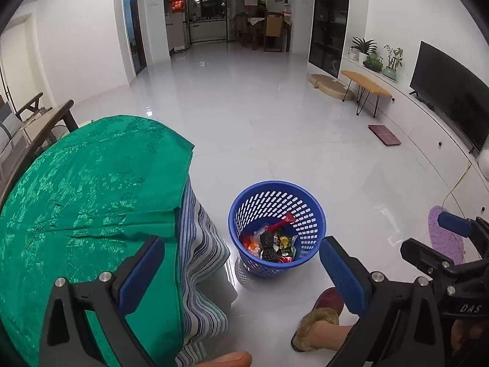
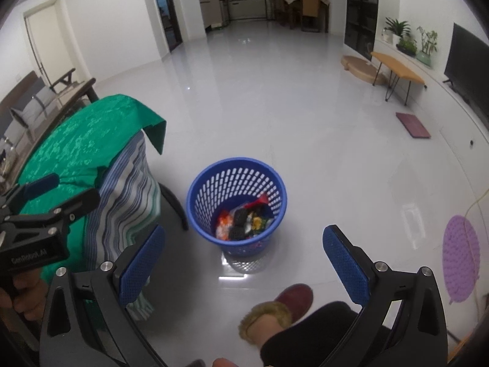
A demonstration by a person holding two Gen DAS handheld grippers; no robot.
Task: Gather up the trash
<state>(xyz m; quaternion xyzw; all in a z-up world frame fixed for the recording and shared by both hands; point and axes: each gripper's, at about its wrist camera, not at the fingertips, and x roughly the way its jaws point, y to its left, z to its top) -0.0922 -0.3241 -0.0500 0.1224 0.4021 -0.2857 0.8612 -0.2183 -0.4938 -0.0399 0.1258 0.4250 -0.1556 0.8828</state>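
Both grippers, left gripper (image 1: 241, 272) and right gripper (image 2: 243, 261), stand released and empty above the blue basket (image 2: 195, 202), where the trash (image 2: 244, 223) lies. We judge collection near complete; we withdraw level, clear of its rim.

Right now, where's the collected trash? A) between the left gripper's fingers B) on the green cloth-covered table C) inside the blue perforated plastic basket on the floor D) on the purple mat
C: the wrappers lie inside the blue perforated plastic basket, and both the left gripper and the right gripper are open and empty.
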